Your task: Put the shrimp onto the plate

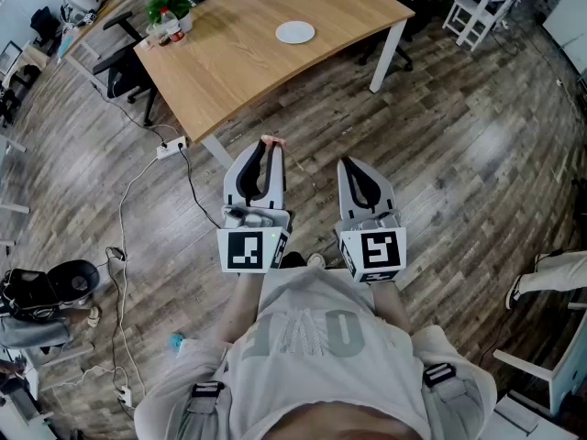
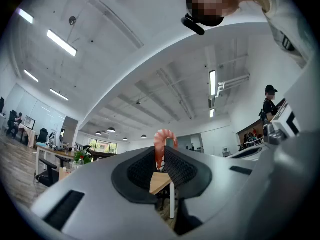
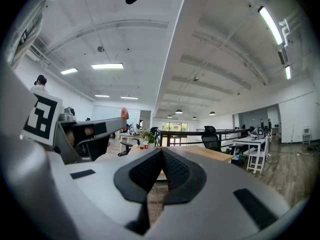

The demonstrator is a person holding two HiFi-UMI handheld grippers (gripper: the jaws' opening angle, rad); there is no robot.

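Note:
A pink curled shrimp [image 2: 162, 145] sticks up from between the tips of my left gripper [image 2: 161, 158], which is shut on it. From the head view, the left gripper [image 1: 270, 148] hangs over the wooden floor just short of the table's near corner, with the shrimp [image 1: 271, 140] at its tip. A small white plate [image 1: 295, 32] lies near the middle of the light wooden table [image 1: 229, 67], far ahead of both grippers. My right gripper [image 1: 348, 166] is level beside the left one, shut with nothing in it. In the right gripper view, its jaws [image 3: 161, 156] meet, and the shrimp [image 3: 123, 113] shows at the left.
A potted plant and a bottle [image 1: 169, 15] stand on the table's left corner. Office chairs [image 1: 124, 67] sit to the table's left. A power strip [image 1: 171, 148] and cables lie on the floor. White chairs [image 1: 473, 15] stand at far right. A person's leg [image 1: 548, 275] shows at right.

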